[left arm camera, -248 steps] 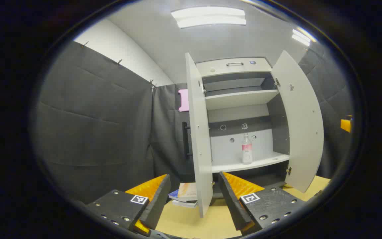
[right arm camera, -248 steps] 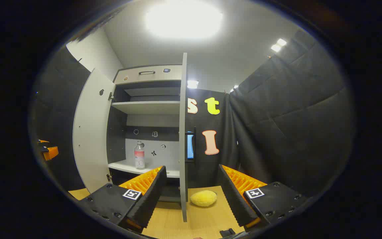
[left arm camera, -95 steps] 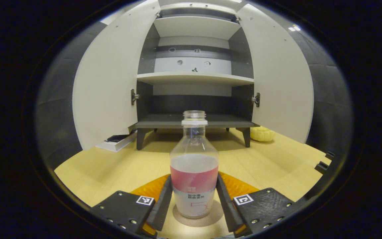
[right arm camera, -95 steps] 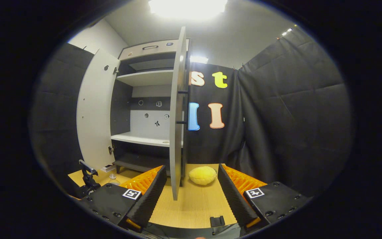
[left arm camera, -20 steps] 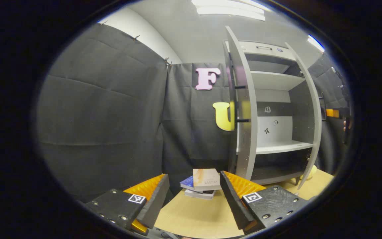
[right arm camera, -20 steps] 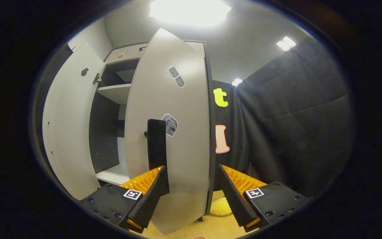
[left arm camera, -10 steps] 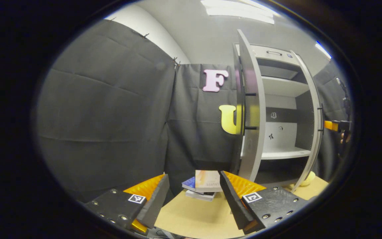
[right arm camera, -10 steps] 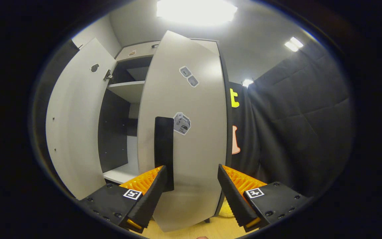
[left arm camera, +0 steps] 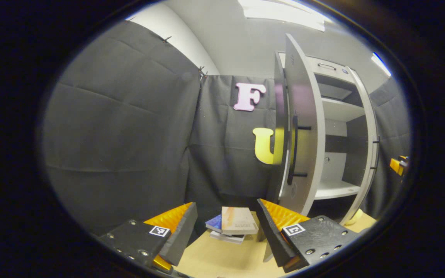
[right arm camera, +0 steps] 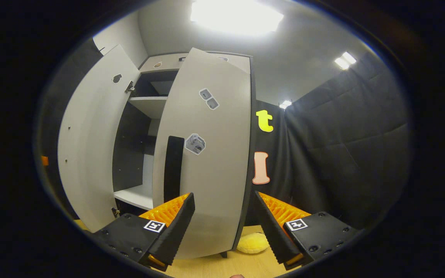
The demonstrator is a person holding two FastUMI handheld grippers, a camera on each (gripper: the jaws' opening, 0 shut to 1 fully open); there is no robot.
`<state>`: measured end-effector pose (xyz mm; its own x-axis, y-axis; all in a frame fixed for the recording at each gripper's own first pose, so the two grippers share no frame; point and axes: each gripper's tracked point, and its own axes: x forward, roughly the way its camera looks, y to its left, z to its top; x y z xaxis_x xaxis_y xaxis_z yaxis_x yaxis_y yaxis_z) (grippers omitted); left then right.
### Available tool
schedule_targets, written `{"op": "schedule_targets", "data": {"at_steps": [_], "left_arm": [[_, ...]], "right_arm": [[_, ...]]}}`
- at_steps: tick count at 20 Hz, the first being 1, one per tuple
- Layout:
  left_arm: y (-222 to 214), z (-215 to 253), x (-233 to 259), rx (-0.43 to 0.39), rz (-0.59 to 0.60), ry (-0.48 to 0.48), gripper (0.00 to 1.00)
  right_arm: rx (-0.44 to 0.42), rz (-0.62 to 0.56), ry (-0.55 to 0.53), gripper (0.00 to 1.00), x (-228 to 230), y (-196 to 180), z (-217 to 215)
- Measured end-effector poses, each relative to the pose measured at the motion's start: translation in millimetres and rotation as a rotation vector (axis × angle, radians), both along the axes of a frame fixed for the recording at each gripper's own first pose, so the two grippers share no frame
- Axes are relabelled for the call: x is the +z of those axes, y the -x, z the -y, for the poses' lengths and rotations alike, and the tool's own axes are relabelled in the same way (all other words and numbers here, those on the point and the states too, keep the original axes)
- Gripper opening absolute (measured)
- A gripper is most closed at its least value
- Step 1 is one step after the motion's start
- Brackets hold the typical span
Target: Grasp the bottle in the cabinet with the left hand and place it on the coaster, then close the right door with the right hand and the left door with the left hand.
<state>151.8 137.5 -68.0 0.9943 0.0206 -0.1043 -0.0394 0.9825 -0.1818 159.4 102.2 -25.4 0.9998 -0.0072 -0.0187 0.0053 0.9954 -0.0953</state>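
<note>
The grey cabinet's right door (right arm camera: 214, 162) stands partly swung in, its outer face and black handle (right arm camera: 173, 170) towards me. My right gripper (right arm camera: 223, 197) is open just in front of that door's lower part, nothing between its fingers. The left door (right arm camera: 87, 146) stands wide open. In the left gripper view that left door (left arm camera: 303, 135) is nearly edge-on, its black handle (left arm camera: 292, 150) on the outer side. My left gripper (left arm camera: 225, 204) is open and holds nothing, low and to the left of that door. The right gripper (left arm camera: 398, 164) shows far right, past the right door (left arm camera: 367, 154).
A stack of books (left arm camera: 232, 224) lies on the wooden table (left arm camera: 214, 256) just beyond my left fingers, against the black cloth wall. A yellow soft thing (right arm camera: 251, 242) lies on the table under the right door. White shelves (left arm camera: 334, 189) show through the narrow opening.
The right door has swung further in, narrowing the cabinet opening. My left gripper has turned towards the left door's outer face, so its handle now shows. Both grippers stay open.
</note>
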Motion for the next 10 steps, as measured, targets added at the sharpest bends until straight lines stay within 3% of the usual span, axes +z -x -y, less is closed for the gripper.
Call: {"op": "schedule_targets", "data": {"at_steps": [10], "left_arm": [[-71, 25, 49, -0.061, 0.048, 0.005, 0.97]], "right_arm": [[-0.123, -0.051, -0.035, 0.97, -21, 38, 76]]}}
